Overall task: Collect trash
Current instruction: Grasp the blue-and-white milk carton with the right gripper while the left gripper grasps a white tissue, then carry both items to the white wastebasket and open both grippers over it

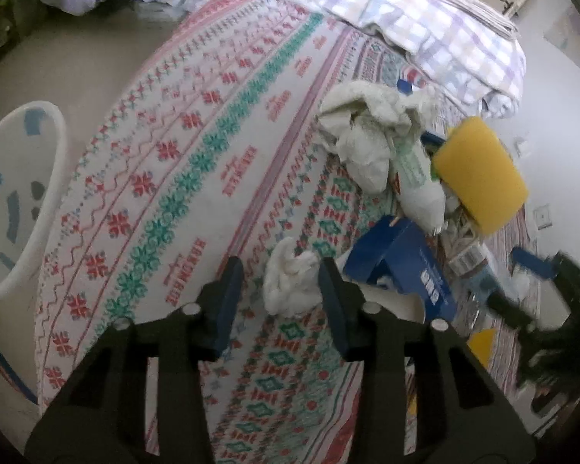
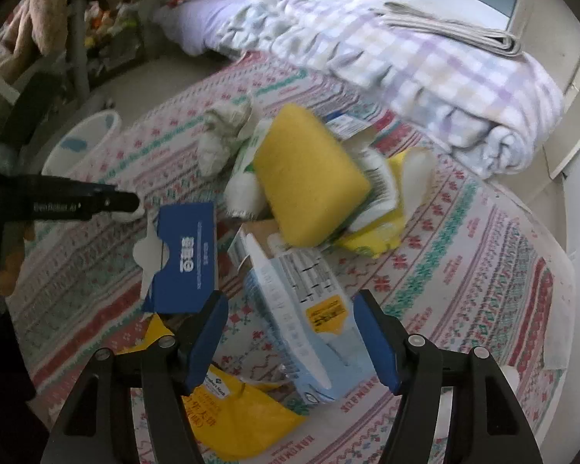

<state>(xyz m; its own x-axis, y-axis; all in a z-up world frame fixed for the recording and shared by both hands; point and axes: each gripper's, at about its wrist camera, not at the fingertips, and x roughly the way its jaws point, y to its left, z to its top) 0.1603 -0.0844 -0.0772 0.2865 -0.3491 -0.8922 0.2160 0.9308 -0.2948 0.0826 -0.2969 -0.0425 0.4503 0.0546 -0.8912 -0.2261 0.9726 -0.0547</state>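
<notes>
The left tool [image 1: 281, 272] straddles a crumpled white tissue [image 1: 288, 284] on the patterned bedspread [image 1: 166, 178], its fingers on either side with gaps showing, so not yet clenched on it. The right tool [image 2: 290, 307] hangs released over a pale blue plastic package [image 2: 309, 309], not pressing it. Around them lies the rest: a blue carton [image 2: 185, 255], a yellow sponge [image 2: 309, 178], a yellow bag [image 2: 239, 417] and a larger wad of paper [image 1: 367, 131]. The white bin [image 1: 15, 193] stands on the floor beside the bed, with bits inside; most trash, I judge, remains. Only the left view looks into the bin; only the right shows the yellow bag fully.
</notes>
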